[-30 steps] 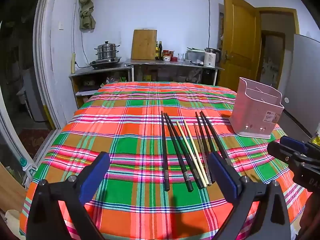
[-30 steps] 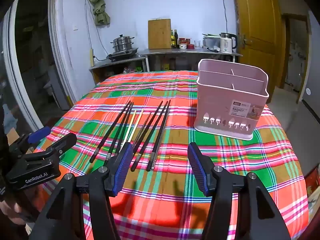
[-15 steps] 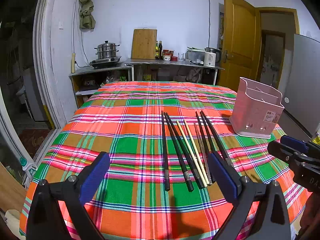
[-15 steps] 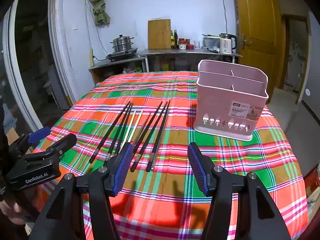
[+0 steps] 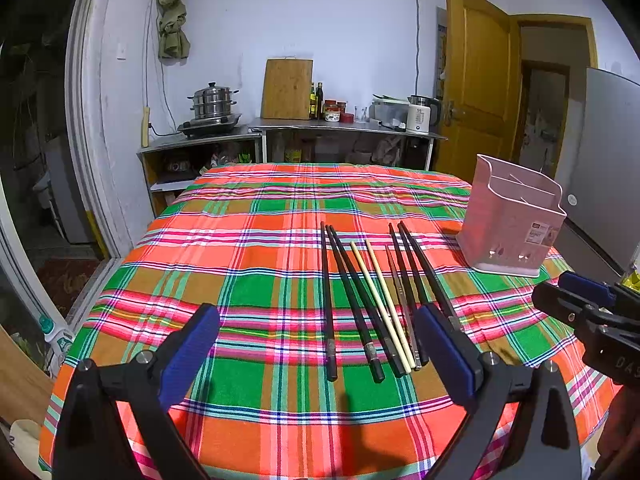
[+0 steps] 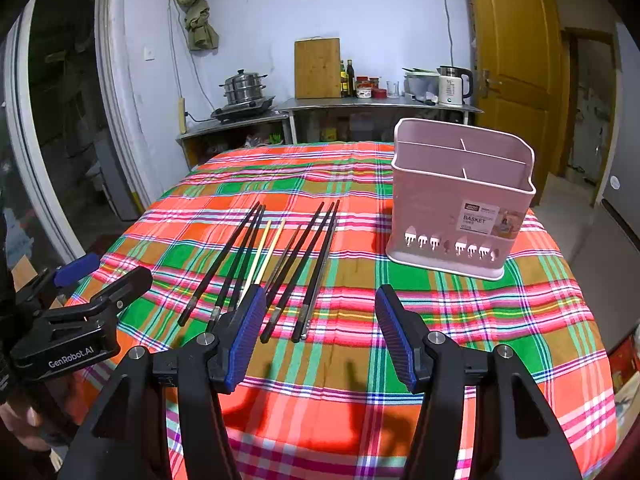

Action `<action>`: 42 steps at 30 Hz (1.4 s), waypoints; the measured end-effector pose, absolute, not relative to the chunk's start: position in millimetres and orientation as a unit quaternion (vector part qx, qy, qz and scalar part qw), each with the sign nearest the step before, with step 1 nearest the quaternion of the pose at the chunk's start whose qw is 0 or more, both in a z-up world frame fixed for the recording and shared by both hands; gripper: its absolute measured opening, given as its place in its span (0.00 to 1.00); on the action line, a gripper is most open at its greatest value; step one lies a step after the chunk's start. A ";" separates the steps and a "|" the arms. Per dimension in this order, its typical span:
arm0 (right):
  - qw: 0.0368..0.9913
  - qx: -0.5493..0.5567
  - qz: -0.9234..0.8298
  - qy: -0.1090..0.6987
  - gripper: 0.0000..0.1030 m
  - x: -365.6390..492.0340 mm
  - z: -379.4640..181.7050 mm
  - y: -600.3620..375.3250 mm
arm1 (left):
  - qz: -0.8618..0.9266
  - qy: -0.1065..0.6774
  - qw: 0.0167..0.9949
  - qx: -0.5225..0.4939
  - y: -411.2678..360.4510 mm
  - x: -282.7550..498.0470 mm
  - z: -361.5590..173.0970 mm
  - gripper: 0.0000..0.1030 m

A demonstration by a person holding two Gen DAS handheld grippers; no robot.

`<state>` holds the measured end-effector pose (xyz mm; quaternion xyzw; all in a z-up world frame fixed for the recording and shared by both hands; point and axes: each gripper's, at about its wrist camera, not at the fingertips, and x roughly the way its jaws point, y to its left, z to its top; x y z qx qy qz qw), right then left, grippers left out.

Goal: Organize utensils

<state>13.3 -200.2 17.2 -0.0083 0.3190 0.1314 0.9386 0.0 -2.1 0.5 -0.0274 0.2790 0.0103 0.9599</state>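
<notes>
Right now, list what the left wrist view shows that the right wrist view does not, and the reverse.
Only the left wrist view shows the open left gripper from behind, with the right gripper side-on at the right edge. Only the right wrist view shows the basket label legibly and the drip-shaped holes. Both show the chopsticks lying loose on the plaid cloth and the empty pink basket.

My blue-padded black grippers; red-green-orange plaid tablecloth [image 6: 352, 360]; black chopsticks [image 6: 304, 264] with a cream pair [image 6: 264, 252]; pink basket [image 6: 460, 200] at two o'clock.
</notes>
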 end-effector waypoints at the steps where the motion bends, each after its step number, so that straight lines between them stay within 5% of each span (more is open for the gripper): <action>1: 0.938 -0.008 0.131 0.320 0.56 13.4 17.0 -200.3 | 0.010 0.279 0.960 -0.027 -2.4 -0.4 0.7 0.97; 42: 0.938 -0.007 0.131 0.320 0.56 13.3 16.0 -201.3 | 0.006 0.281 0.960 -0.025 -6.7 -4.1 2.7 0.97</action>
